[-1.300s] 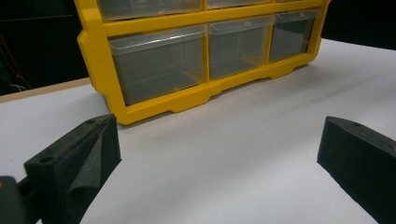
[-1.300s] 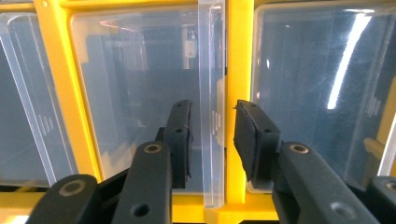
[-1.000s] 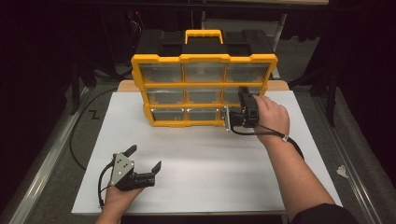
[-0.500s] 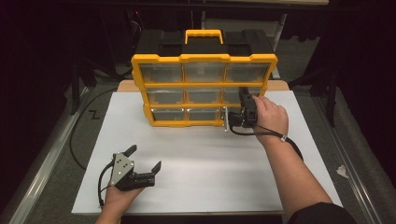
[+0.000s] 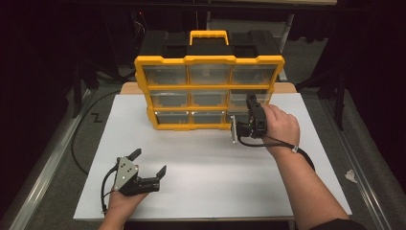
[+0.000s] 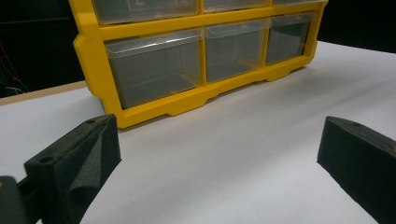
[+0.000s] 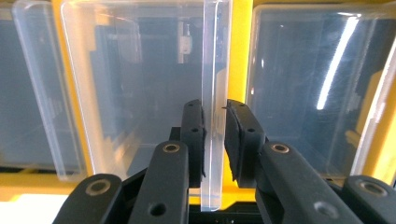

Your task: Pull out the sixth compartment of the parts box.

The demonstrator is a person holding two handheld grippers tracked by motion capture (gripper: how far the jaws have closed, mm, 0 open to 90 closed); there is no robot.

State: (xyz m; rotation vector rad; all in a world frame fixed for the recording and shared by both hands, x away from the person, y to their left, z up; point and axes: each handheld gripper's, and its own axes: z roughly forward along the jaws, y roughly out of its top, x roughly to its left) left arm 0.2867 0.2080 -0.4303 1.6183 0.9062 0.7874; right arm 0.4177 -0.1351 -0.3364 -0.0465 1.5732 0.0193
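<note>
A yellow organizer (image 5: 209, 91) with a black back and a yellow carry handle stands upright at the far side of the white table (image 5: 206, 158), its front a grid of clear plastic drawers (image 6: 156, 67), three across and three rows high. Through the clear fronts the drawers look empty from the left gripper view, though reflections make it hard to be sure; in the right gripper view a small pale shape shows behind one drawer front, too blurred to identify. Over on the right, the right gripper (image 5: 244, 125) is up against the lower right corner of the organizer, with the hand wrapped around its body and a cable looping down past the wrist. Look along its jaws in the right gripper view: the right gripper (image 7: 214, 135) has both black pads pressed against a thin clear lip (image 7: 214, 93), the pull tab of a drawer front, pinched tight between them with no gap either side. That lip runs vertically in this view, so the gripper is turned on its side. Down at the near left edge of the table, the left gripper (image 5: 149, 163) rests in the person's hand, well apart from the organizer, jaws spread wide, nothing between them, just bare white tabletop.
</note>
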